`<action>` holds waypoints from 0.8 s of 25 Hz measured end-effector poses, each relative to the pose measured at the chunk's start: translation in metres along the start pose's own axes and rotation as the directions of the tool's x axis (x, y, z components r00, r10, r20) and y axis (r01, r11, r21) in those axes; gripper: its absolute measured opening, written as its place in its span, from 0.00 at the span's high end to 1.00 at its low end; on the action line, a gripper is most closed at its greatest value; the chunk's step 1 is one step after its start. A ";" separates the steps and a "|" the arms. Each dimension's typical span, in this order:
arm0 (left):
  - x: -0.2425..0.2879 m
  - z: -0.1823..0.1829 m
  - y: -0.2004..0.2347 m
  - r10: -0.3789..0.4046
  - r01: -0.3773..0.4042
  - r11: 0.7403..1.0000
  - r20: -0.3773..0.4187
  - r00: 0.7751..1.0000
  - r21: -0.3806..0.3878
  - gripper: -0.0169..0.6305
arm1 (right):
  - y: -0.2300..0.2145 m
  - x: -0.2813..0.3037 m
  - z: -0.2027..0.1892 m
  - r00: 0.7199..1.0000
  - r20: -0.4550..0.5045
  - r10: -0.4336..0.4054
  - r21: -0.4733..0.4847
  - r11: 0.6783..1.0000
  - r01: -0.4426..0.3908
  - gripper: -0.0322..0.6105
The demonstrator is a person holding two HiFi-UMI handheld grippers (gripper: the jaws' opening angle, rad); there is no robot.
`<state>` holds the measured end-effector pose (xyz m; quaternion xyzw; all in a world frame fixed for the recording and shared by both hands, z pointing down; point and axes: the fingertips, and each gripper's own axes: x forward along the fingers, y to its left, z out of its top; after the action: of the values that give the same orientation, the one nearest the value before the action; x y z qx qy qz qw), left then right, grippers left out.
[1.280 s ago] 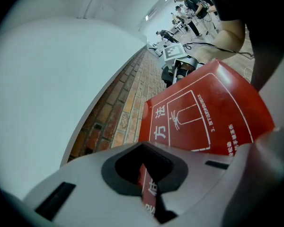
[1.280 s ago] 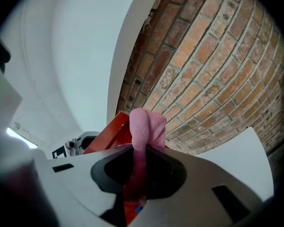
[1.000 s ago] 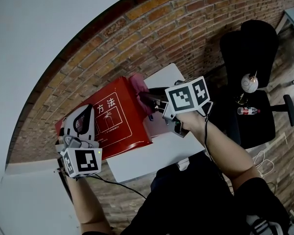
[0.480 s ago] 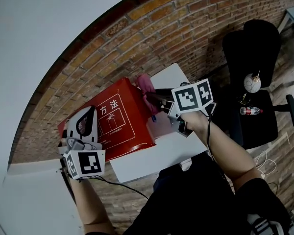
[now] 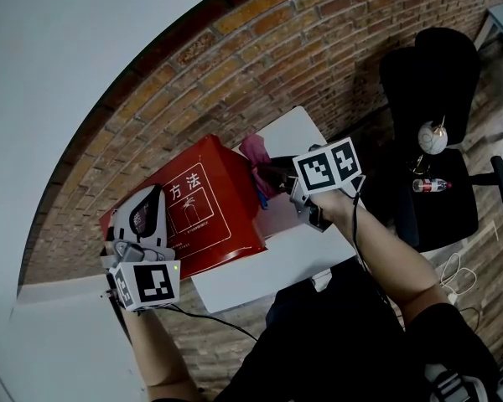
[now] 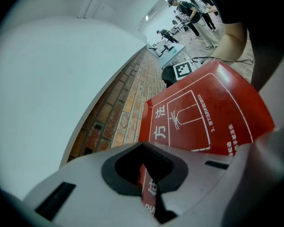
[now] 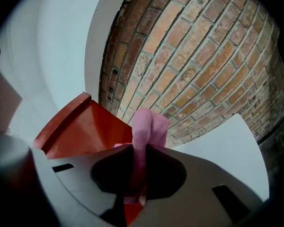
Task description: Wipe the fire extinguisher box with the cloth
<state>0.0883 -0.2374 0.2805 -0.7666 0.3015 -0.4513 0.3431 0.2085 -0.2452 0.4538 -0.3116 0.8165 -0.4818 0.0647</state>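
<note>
- The right hand-held gripper (image 5: 267,174) clenches a bunched pink cloth (image 5: 254,152) at the upper right corner of a red fire extinguisher box (image 5: 203,216) with white printing. The box stands on a white surface (image 5: 277,262) beside a brick wall (image 5: 318,40).
- The left hand-held gripper (image 5: 142,218) is clamped on the box's left edge (apparently steadying it).
- Wiping looks under way at that corner; the printed front seems yet to be covered.

Red rectangular metal fire extinguisher box (image 5: 230,199): white line diagram and characters. Pink folded fabric cloth (image 5: 254,151) at its 1 o'clock. Red-brown brick wall (image 5: 318,48), pale mortar grid. White flat tabletop (image 5: 272,266).
</note>
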 end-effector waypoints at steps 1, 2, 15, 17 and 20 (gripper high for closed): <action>0.000 0.000 0.000 -0.002 0.002 1.000 -0.001 1.000 0.005 0.95 | -0.001 0.000 -0.001 1.000 -0.003 0.002 -0.003 1.000 -0.002 0.84; 0.000 0.001 0.000 -0.004 0.004 1.000 -0.002 1.000 0.010 0.95 | -0.002 0.000 -0.002 1.000 -0.006 0.004 -0.006 1.000 -0.004 0.84; 0.000 0.001 0.000 -0.005 0.005 1.000 -0.002 1.000 0.014 0.95 | -0.022 0.008 -0.014 1.000 -0.021 0.016 -0.046 0.999 -0.017 0.84; 0.000 0.001 0.000 -0.005 0.005 1.000 -0.001 1.000 0.013 0.95 | -0.027 0.009 -0.017 1.000 -0.022 0.022 -0.045 0.999 -0.023 0.84; 0.000 0.001 0.000 0.000 0.000 1.000 0.000 1.000 0.001 0.95 | -0.036 0.012 -0.023 0.999 -0.030 0.022 -0.041 0.999 -0.023 0.84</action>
<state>0.0894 -0.2372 0.2804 -0.7664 0.3013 -0.4514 0.3436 0.2061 -0.2472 0.4982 -0.2963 0.8307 -0.4685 0.0515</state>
